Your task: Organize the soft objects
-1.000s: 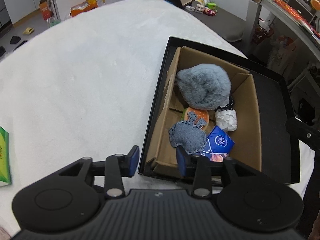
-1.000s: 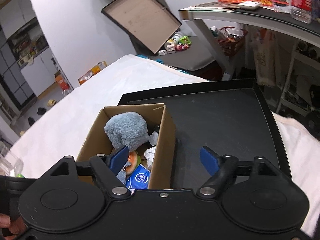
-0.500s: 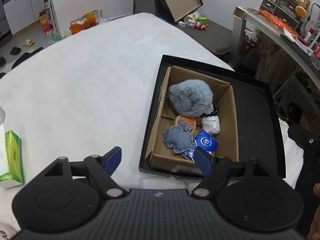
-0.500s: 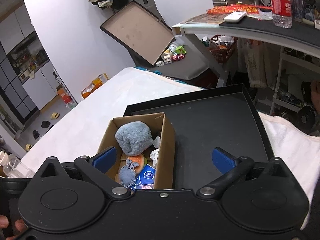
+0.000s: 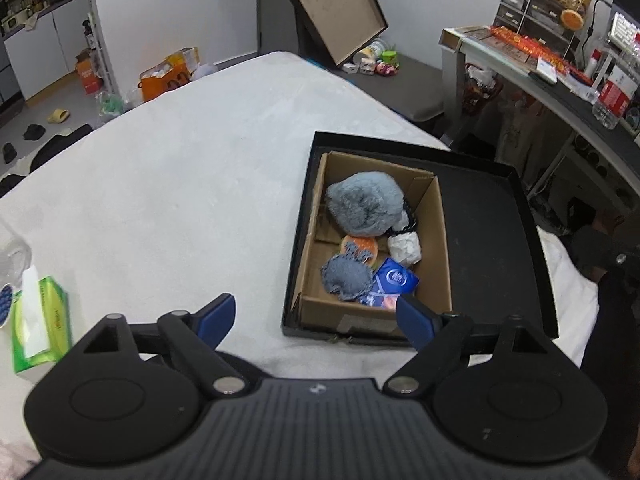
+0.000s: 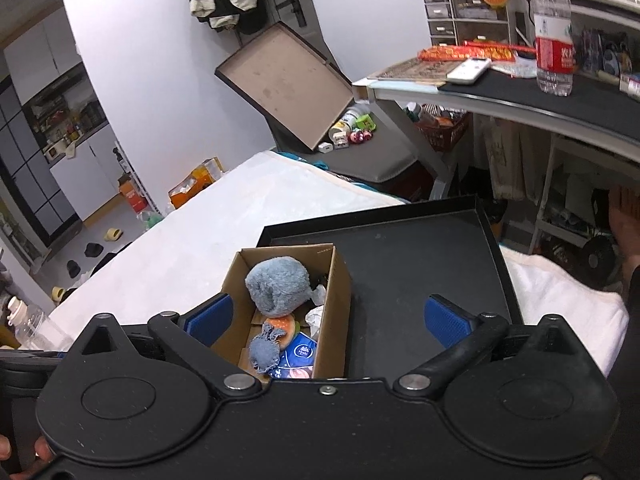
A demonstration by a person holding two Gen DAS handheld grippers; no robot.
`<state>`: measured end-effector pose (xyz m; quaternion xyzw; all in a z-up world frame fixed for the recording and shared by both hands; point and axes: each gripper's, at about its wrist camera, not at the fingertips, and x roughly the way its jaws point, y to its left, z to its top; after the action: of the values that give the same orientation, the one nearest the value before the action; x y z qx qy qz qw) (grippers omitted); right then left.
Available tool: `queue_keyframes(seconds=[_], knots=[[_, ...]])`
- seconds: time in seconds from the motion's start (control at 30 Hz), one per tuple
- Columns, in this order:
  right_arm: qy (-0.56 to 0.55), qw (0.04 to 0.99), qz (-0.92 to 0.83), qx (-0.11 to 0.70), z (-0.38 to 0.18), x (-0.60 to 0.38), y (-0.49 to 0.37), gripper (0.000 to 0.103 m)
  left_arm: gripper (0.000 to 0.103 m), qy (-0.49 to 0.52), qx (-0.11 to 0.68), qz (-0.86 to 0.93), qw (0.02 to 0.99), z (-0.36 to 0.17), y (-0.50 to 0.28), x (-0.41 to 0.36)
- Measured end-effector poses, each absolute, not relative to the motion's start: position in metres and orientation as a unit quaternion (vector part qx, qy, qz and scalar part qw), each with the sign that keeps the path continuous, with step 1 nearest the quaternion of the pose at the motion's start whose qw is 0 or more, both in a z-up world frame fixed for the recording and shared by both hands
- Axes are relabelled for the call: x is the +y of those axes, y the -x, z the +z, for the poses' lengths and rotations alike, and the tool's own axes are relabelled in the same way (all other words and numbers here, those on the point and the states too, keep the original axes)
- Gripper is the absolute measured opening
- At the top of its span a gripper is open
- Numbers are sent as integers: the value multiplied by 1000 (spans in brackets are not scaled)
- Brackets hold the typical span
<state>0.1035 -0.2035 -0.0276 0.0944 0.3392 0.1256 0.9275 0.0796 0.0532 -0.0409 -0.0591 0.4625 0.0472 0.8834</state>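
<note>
A brown cardboard box [image 5: 440, 240] stands in a black tray [image 5: 492, 240] on the white bed. Inside lie a fluffy grey plush [image 5: 364, 208], a small grey felt toy [image 5: 346, 278], an orange piece [image 5: 360, 245], a white crumpled wad [image 5: 405, 246] and a blue tissue packet [image 5: 394, 280]. My left gripper [image 5: 312, 304] hovers above the box's near end, its jaws opening with nothing between them. My right gripper [image 6: 326, 308] is open and empty above the box [image 6: 340, 304] and the tray [image 6: 420, 272]; the plush [image 6: 278, 286] shows between its fingers.
A green tissue box [image 5: 36, 332] sits at the bed's left edge beside a clear plastic bottle [image 6: 28, 320]. A desk [image 6: 520, 96] with a water bottle [image 6: 554, 36] stands to the right. A person's hand [image 6: 624, 216] shows at the far right.
Both grippers have risen and drawn back from the box, which now looks smaller. The left jaws went from narrow to wide; the right jaws widened too. The box's contents stayed put.
</note>
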Motion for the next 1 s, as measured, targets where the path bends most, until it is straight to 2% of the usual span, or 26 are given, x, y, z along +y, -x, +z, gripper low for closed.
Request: queue_keyframes(seconds=[0.17, 0.37, 1.0], knots=[[-101, 926, 134, 338, -18, -209, -94, 103, 87, 47, 461, 47, 885, -28, -69, 47], [-97, 925, 133, 342, -8, -213, -83, 103, 92, 33, 450, 41, 891, -11, -57, 40], [-74, 929, 123, 342, 19, -220, -46, 103, 93, 23, 421, 32, 906, 26, -16, 30]])
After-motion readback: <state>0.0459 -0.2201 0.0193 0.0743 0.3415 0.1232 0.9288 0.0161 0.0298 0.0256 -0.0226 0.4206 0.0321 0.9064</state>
